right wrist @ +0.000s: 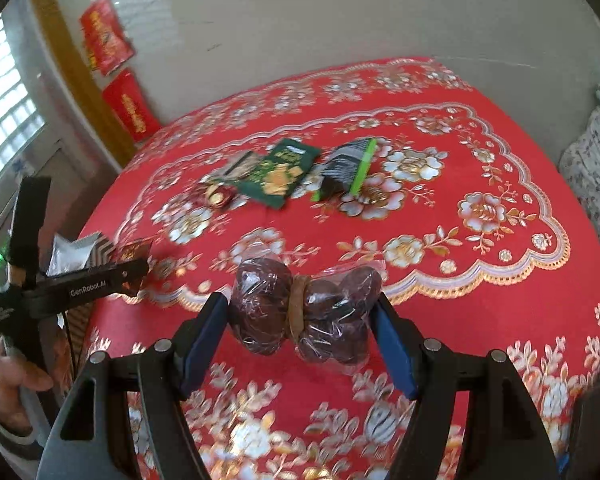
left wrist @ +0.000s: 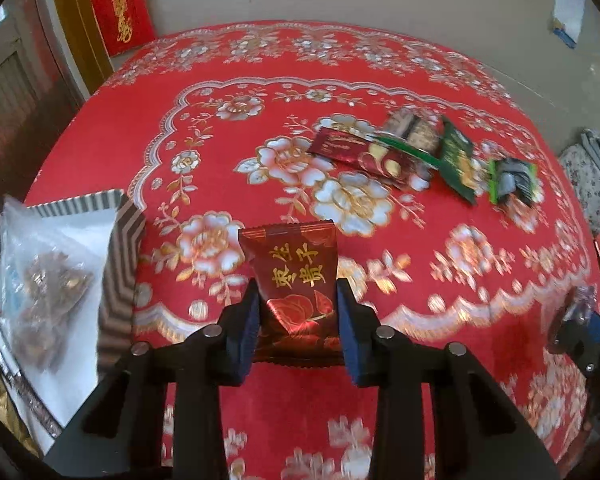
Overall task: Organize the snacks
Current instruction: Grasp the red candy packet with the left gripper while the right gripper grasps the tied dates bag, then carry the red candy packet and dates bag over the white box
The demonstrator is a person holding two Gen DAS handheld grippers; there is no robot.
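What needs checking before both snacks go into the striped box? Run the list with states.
1. Left gripper clamped on red packet: ok.
2. Right gripper gripping clear date bundle: ok.
3. Striped box within view at left: ok.
4. Room left in the box beside the clear bag: cannot tell.
5. Loose packets left on tablecloth: not ok.
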